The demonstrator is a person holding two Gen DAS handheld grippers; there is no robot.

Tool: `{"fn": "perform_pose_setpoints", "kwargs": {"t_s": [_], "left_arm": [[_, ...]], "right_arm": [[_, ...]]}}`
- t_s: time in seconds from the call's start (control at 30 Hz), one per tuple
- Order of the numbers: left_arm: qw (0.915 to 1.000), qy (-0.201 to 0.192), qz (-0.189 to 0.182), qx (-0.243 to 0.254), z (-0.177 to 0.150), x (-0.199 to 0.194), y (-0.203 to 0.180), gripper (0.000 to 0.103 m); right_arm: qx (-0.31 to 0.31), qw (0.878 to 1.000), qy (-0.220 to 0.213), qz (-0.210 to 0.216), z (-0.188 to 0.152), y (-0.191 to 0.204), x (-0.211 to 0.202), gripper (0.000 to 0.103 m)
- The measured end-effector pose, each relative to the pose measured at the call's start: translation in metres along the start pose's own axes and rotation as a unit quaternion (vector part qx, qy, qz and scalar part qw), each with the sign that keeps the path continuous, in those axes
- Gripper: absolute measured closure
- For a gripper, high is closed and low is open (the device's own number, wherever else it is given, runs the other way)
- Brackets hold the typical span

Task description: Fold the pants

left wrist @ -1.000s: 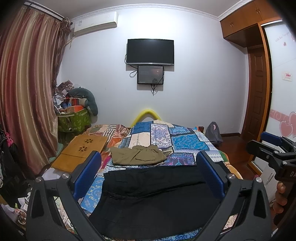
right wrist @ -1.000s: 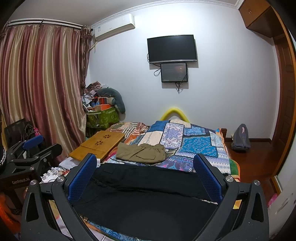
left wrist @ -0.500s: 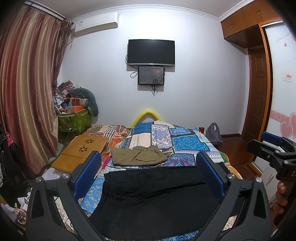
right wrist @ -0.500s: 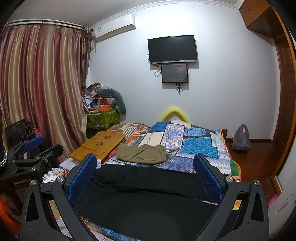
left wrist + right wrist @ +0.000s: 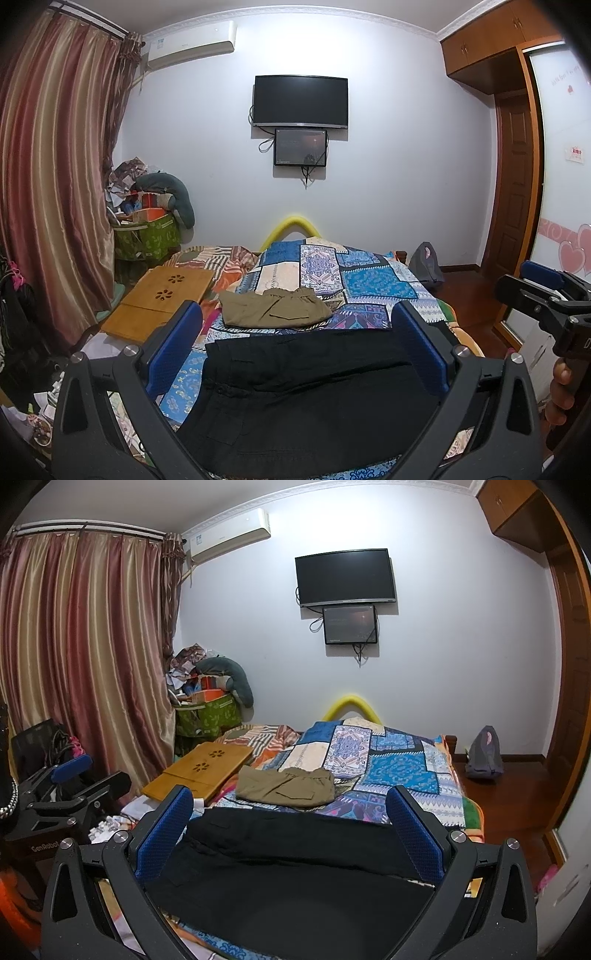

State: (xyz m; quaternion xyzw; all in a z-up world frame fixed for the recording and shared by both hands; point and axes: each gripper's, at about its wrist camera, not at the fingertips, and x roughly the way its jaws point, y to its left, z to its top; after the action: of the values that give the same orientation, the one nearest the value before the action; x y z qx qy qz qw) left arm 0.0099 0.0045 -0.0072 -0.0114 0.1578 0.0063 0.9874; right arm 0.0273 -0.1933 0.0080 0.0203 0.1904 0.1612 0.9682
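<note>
Bed [image 5: 373, 291] under a patchwork quilt of blue, white and cream panels, running from the near edge toward the far wall. Striped red-and-gold curtain [image 5: 48, 177] down the left side; wooden wardrobe [image 5: 491, 44] and door at the far right. Black pants [image 5: 306, 398] spread flat across the near end of the bed, lying crosswise, waistband end toward the left, not yet folded. Black television [image 5: 301, 100] mounted on the far wall, smaller screen [image 5: 300, 147] just beneath, air conditioner [image 5: 188, 46] high at the left. Wooden lap table [image 5: 159, 306] on the left part of the bed, beside the quilt. Folded olive pants [image 5: 275, 312] on the quilt just beyond the black pants, apart from them. Green basket [image 5: 147, 236] heaped with clutter in the far left corner; grey backpack [image 5: 426, 264] on the floor at the far right. Left gripper [image 5: 297, 347] above the near end of the black pants, blue-padded fingers [image 5: 175, 343] spread wide, holding nothing. Right gripper [image 5: 290, 827] likewise above the pants, fingers [image 5: 413, 834] fully apart, empty; also visible at the right edge of the left wrist view, with part of the right hand [image 5: 559, 391] on its handle.
</note>
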Motion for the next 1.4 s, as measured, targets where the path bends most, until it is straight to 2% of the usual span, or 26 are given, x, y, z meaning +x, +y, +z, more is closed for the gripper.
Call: {"fn": "perform_pose_setpoints", "kwargs": {"t_s": [0.7,0.9,1.0,1.2,1.4], "left_arm": [[0.9999,0.009,-0.005,-0.01,0.002,0.008,0.007,0.0],[1.0,0.005,0.0,-0.003,0.004,0.015,0.015,0.0],[0.9998,-0.002,0.015,0.01,0.008,0.023,0.021,0.0],[0.9985,0.003,0.039,0.037,0.015,0.057,0.045,0.0],[0.9968,0.048,0.053,0.036,0.013,0.119,0.083,0.0]], "right_arm": [[0.006,1.0,0.009,0.004,0.0,-0.004,0.006,0.0],[0.001,1.0,0.017,-0.003,-0.002,-0.005,0.016,0.0],[-0.009,1.0,0.024,-0.012,-0.005,-0.009,0.025,0.0],[-0.014,0.998,0.048,-0.029,-0.013,-0.031,0.054,0.0],[-0.02,0.996,0.074,-0.047,-0.021,-0.057,0.084,0.0]]}}
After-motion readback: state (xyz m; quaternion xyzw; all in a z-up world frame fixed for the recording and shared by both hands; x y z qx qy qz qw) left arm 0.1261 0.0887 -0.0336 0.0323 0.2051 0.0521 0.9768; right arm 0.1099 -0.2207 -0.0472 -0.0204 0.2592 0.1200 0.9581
